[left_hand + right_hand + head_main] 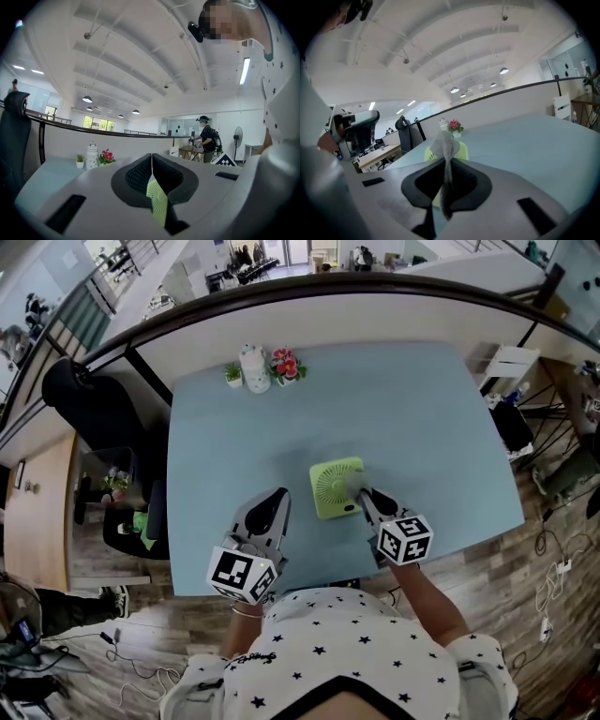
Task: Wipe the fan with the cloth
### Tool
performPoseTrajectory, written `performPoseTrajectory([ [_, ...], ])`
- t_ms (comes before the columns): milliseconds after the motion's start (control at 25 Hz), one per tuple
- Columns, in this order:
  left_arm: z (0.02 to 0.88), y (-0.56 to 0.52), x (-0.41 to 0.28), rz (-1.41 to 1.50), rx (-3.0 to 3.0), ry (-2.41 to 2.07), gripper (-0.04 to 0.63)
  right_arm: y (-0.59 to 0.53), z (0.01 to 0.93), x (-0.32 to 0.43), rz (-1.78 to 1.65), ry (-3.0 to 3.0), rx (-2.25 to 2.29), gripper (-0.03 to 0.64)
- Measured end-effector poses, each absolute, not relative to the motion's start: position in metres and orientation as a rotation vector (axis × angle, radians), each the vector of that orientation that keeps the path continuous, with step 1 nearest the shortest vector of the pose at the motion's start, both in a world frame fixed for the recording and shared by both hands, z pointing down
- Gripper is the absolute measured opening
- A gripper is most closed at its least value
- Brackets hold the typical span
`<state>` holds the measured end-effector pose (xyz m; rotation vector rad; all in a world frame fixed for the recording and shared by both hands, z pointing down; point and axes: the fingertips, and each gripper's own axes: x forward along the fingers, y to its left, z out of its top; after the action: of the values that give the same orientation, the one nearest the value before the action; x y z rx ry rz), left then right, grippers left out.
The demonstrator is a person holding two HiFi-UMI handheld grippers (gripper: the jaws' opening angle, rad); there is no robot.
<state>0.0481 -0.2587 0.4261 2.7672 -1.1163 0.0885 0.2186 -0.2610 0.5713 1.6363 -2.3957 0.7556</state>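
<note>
Closest under my head camera is my star-printed shirt [347,643], and just past it are the marker cubes of my left tongs [279,495] and my right tongs [364,491]. Beyond them the fan [334,489], small and pale green, sits on the light blue counter [422,418] near its front edge, its round grille showing from above. The grey cloth [356,482] is bunched at the fan's right edge, near the upper corner. My right tongs has its jaws pinched together on the cloth, which in that tongs' own view runs up through them and spreads in front of the green housing. My left tongs is to the left of the fan and apart from it, its jaws closed against each other with nothing between them. A slice of the grille shows under their tips. At the counter's far side a tiny potted plant [232,374], a white jar [254,367] and a pot of pink flowers [286,365] stand close together, well apart from the fan. Off the counter's left edge is a black chair [94,404].
</note>
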Motion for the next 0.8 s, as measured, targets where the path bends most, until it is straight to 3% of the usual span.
performPoseTrajectory([
  [400,0.426,-0.261,0.044,0.087,2.767,-1.125,0.031,-0.273,0.489,0.195,0.597,-2.623,1.664,0.032],
  [800,0.429,-0.263,0.045,0.093,2.767,-1.112,0.031,-0.274,0.476,0.188,0.568,-2.661,1.645,0.029],
])
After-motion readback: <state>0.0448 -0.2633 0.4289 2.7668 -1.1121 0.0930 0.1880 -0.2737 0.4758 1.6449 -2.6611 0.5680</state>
